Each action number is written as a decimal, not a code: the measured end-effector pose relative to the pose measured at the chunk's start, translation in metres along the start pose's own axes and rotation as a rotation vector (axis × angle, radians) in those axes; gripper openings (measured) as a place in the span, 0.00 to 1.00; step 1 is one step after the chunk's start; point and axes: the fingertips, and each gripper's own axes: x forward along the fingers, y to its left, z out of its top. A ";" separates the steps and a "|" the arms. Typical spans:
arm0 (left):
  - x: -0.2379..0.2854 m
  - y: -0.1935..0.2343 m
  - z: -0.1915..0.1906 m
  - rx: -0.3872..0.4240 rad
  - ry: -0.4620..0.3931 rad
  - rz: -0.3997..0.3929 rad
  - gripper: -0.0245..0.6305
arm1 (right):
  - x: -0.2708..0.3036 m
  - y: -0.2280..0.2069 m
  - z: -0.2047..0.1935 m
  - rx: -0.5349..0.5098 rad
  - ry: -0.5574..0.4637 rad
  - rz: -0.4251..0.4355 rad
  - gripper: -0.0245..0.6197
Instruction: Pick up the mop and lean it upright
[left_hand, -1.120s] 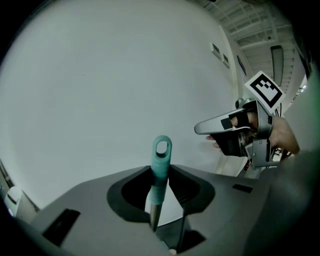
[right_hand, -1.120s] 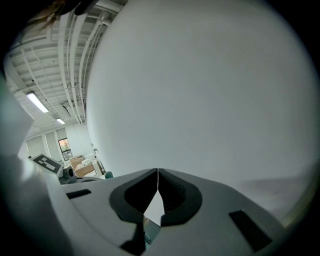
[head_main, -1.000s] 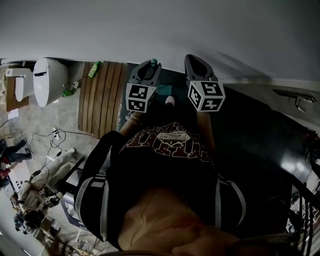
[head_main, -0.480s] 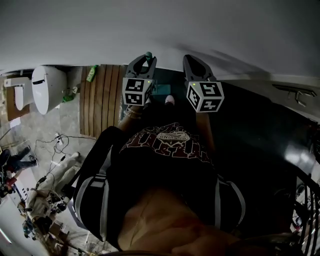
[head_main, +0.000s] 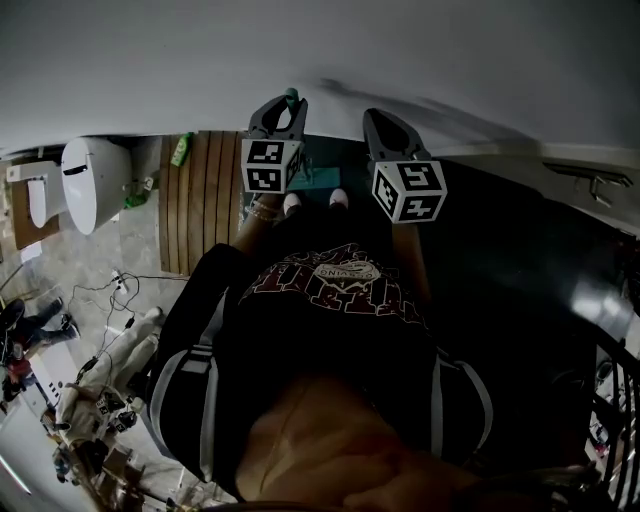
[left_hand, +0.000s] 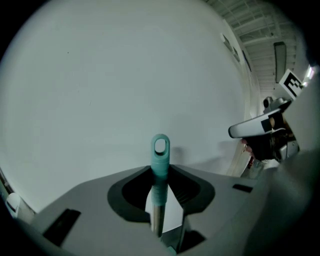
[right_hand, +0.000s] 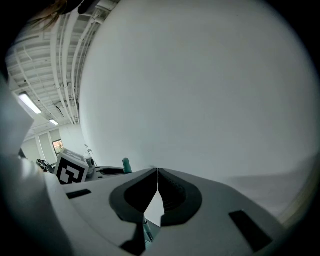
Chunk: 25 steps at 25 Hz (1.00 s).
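Note:
The mop stands nearly upright in front of me. Its teal handle tip (head_main: 291, 95) with a hanging hole pokes up between the jaws of my left gripper (head_main: 285, 104), which is shut on the mop handle (left_hand: 159, 165) close to the white wall (head_main: 300, 50). The teal mop head (head_main: 322, 178) lies on the dark floor by my feet. My right gripper (head_main: 379, 118) hovers just right of the left one, jaws shut with their tips touching and nothing between them (right_hand: 157, 171). The right gripper view shows the teal tip (right_hand: 126, 164) to its left.
A white toilet (head_main: 85, 180) stands at the left, beside a slatted wooden mat (head_main: 200, 200) with a green bottle (head_main: 184, 148) at its far end. Cables (head_main: 110, 275) trail over the pale floor at lower left. A metal rail (head_main: 590, 178) runs along the right.
My left gripper has carried the mop's handle tip farther from me, closer to the wall and a little left. The right gripper has hardly moved.

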 end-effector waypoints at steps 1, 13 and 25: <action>0.002 0.003 0.000 -0.002 0.001 0.005 0.27 | 0.000 -0.001 0.000 0.001 -0.001 -0.001 0.07; 0.026 0.012 0.005 -0.003 0.013 0.009 0.27 | -0.002 -0.008 0.002 0.010 -0.009 -0.011 0.07; 0.034 0.011 -0.001 -0.036 0.054 -0.016 0.27 | 0.000 -0.011 0.004 0.014 -0.015 -0.011 0.07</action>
